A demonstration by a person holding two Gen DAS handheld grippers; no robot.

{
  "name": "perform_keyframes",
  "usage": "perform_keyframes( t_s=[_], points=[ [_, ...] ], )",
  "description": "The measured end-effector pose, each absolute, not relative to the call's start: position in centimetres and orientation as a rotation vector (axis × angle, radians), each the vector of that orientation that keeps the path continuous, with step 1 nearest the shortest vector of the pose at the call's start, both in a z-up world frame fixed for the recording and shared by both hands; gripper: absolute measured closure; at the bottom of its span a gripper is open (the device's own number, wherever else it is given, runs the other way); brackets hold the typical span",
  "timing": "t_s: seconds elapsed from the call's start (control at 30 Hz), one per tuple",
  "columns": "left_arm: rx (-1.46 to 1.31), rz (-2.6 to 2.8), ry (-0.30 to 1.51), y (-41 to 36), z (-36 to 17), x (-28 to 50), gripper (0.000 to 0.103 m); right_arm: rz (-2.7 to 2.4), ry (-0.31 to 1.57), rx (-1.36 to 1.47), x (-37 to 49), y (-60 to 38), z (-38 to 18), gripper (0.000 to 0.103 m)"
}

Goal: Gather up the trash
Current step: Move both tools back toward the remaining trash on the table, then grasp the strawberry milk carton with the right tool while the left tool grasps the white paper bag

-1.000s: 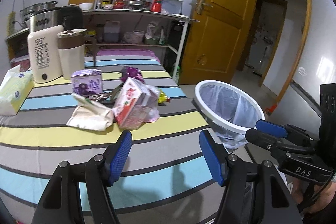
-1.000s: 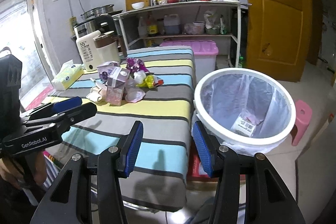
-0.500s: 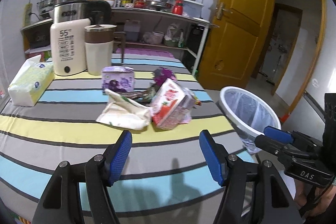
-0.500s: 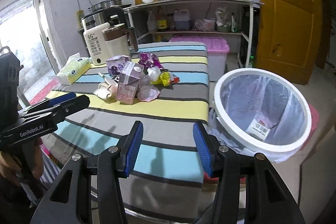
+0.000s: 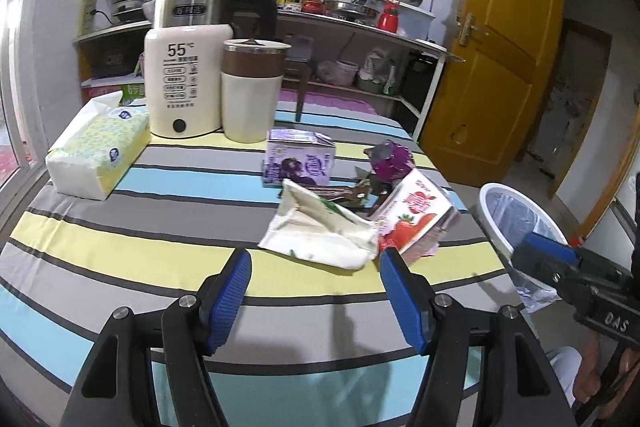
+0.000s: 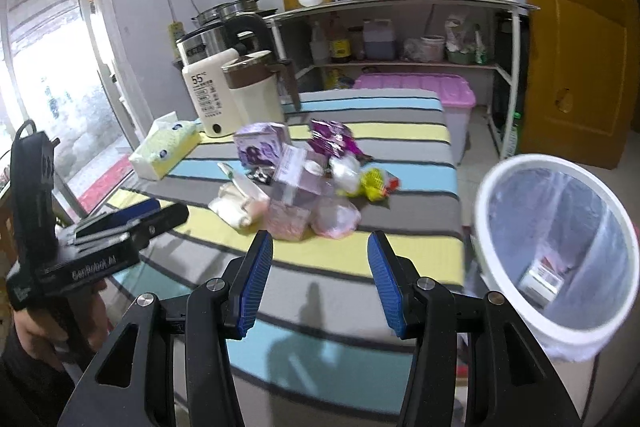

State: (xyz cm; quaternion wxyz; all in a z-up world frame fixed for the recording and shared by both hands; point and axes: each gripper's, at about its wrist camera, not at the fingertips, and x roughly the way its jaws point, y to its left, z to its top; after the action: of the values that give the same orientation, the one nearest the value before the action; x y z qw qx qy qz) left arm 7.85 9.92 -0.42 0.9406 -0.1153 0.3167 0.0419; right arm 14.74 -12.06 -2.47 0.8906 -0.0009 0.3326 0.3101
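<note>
A heap of trash lies mid-table on the striped cloth (image 5: 120,235): a crumpled white bag (image 5: 320,231), a red-and-white strawberry carton (image 5: 416,215), a purple box (image 5: 298,163), a purple wrapper (image 5: 390,157) and a yellow wrapper (image 6: 376,183). My left gripper (image 5: 316,273) hovers open just short of the white bag, nothing between its blue pads. My right gripper (image 6: 320,269) is open and empty too, over the near table edge before the pink carton (image 6: 294,203). A white bin (image 6: 556,251) lined with a bag stands at the table's right, with a small box inside.
At the back left of the table stand a cream kettle (image 5: 184,83), a brown-topped cup (image 5: 252,91) and a tissue pack (image 5: 96,151). Behind it are a shelf (image 6: 400,7) of pots and bottles, a pink-lidded storage box (image 6: 416,87) and a yellow door (image 5: 500,67).
Both grippers have swung left, away from the bin and toward the trash heap; the heap now sits nearer and more centred in both views. Both sets of jaws have stayed open.
</note>
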Motion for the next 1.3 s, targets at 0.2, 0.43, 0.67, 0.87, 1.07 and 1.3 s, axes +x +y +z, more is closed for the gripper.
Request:
perform_keyframes(
  t_s=[0.2, 0.43, 0.67, 0.87, 1.07, 1.3],
  points=[
    [-0.246, 0.097, 0.647, 11.1, -0.7, 7.9, 0.037, 0.672, 0.731, 0.022, 17.3, -9.1, -3.0, 0.052],
    [-0.278, 0.094, 0.655, 12.4, -1.2, 8.5, 0.034, 0.653, 0.775, 0.045, 19.2, -7.1, -3.6, 0.052],
    [-0.343, 0.057, 0.661, 12.8, -1.2, 9.3, 0.034, 0.646, 0.740, 0.043, 18.9, -6.8, -3.1, 0.064],
    [-0.396, 0.024, 0.677, 11.8, -1.2, 10.7, 0.034, 0.664, 0.712, 0.042, 17.8, -7.8, -2.3, 0.064],
    [-0.418, 0.023, 0.681, 10.6, -1.1, 13.1, 0.036, 0.644, 0.693, 0.061, 16.8, -10.3, -1.8, 0.064],
    [-0.435, 0.076, 0.764, 9.9, -2.4, 16.4, 0.066, 0.609, 0.691, 0.087, 16.5, -12.6, -1.9, 0.064]
  ],
)
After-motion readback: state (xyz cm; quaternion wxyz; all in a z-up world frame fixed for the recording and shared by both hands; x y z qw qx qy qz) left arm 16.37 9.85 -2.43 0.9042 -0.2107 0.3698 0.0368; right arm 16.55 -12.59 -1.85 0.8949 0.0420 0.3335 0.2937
